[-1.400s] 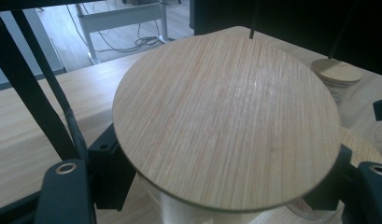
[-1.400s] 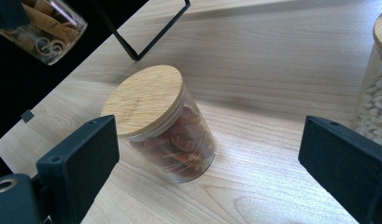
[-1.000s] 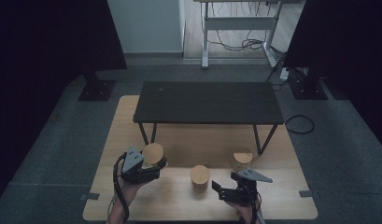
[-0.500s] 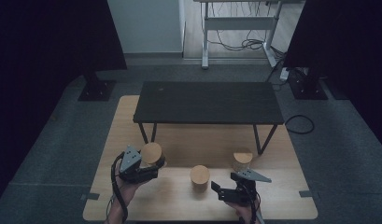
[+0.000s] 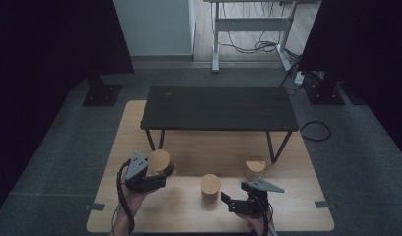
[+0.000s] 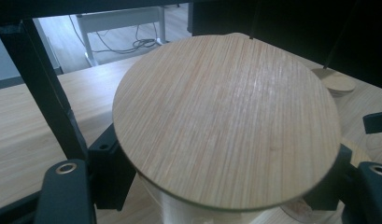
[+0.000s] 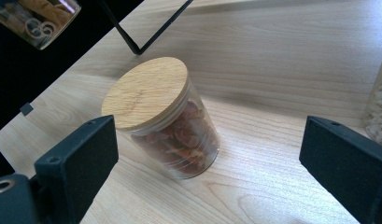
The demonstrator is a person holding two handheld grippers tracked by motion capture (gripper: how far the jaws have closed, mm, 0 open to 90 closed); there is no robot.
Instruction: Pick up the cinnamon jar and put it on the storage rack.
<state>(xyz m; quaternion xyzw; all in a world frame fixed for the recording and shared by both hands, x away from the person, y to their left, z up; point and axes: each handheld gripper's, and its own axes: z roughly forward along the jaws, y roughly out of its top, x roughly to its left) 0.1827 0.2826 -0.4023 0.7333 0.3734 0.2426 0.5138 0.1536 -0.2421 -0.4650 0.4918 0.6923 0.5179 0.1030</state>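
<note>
Three glass jars with round wooden lids are on or over a pale wooden table (image 5: 292, 216). My left gripper (image 5: 159, 171) is shut on the left jar (image 5: 159, 161), which looks raised off the table. Its lid (image 6: 226, 116) lies between my left gripper's (image 6: 223, 179) jaws, and that jar (image 7: 34, 18) also hangs at the upper left of the right gripper view. My right gripper (image 5: 235, 196) is open low at the front right, its jaws wide apart. The middle jar (image 5: 210, 186), with brown contents (image 7: 165, 121), stands a little ahead of my right gripper (image 7: 212, 161), untouched.
A low black bench (image 5: 220, 108) stands across the back half of the table, its thin legs (image 5: 274, 147) coming down near the jars. The third jar (image 5: 255, 167), with pale contents (image 7: 380, 107), stands by the bench's right leg. Grey carpet surrounds the table.
The left gripper, with the jar in it, has drifted slightly left and toward the person. The right gripper and the other two jars have stayed put.
</note>
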